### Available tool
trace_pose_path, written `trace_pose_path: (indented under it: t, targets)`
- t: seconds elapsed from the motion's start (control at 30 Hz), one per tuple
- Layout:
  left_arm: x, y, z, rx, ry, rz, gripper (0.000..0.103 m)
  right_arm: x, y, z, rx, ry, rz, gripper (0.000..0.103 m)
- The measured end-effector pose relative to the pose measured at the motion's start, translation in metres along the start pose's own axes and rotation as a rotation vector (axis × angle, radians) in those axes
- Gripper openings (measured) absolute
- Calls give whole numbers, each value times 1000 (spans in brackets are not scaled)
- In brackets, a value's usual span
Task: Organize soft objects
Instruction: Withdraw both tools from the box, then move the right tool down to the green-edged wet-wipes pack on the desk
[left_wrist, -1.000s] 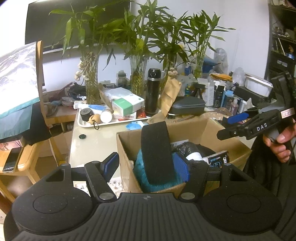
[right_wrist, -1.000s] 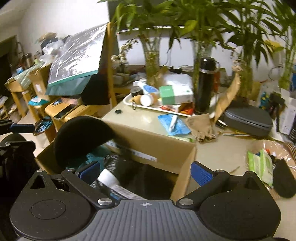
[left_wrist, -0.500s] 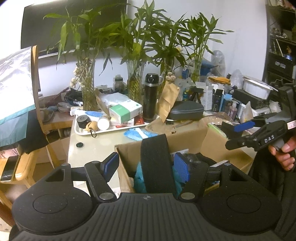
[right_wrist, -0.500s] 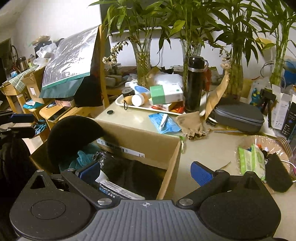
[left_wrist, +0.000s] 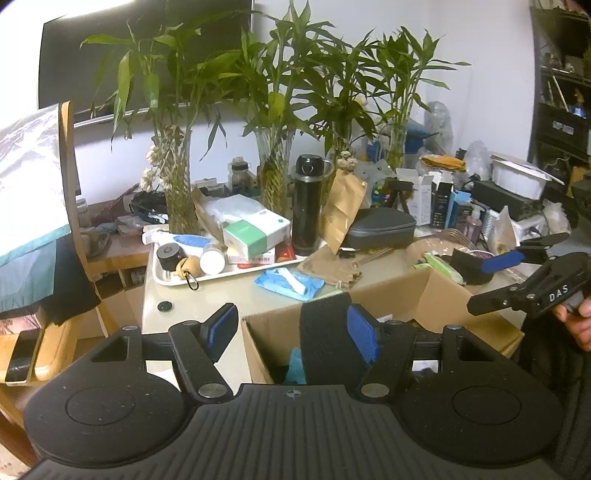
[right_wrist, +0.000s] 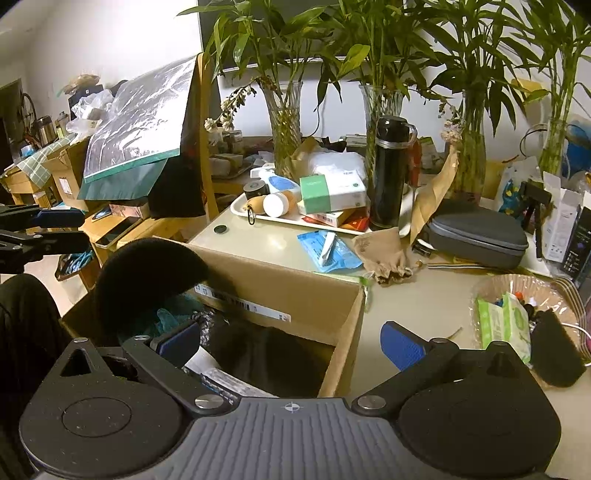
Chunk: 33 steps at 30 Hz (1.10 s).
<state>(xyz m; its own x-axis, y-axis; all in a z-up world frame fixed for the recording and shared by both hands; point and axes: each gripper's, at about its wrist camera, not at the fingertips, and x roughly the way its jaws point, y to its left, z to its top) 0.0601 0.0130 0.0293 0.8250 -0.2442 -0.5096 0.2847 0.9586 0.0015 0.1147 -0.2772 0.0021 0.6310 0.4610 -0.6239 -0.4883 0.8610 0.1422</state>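
A black foam disc stands on edge in the cardboard box, on a teal cloth. My left gripper is open just short of the box. The disc stands by its right pad, and the left pad is well clear of it. In the right wrist view the disc leans at the left corner of the box, with the left gripper off to its left. My right gripper hangs open and empty over the box's right wall. A hand holds that right gripper.
On the table lie a tan drawstring pouch, a blue packet and a grey case. A basket holds green wipes and a black pouch. A tray, a flask and vases stand behind. A wooden chair is at left.
My left gripper has drawn back and slightly up from the box, so the disc and box sit lower in its view. The disc stays in the box. The right gripper has hardly moved.
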Motion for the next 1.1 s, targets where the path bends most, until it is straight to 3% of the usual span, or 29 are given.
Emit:
trace_pose_path:
  t: [0.6,1.1]
  targets:
    - [23,14,14,19,-6,13,65,13,-3,33,2,1,-17,103]
    - [60,32,29,9,-8,9,65,48,-26,61,19,23,-47,103]
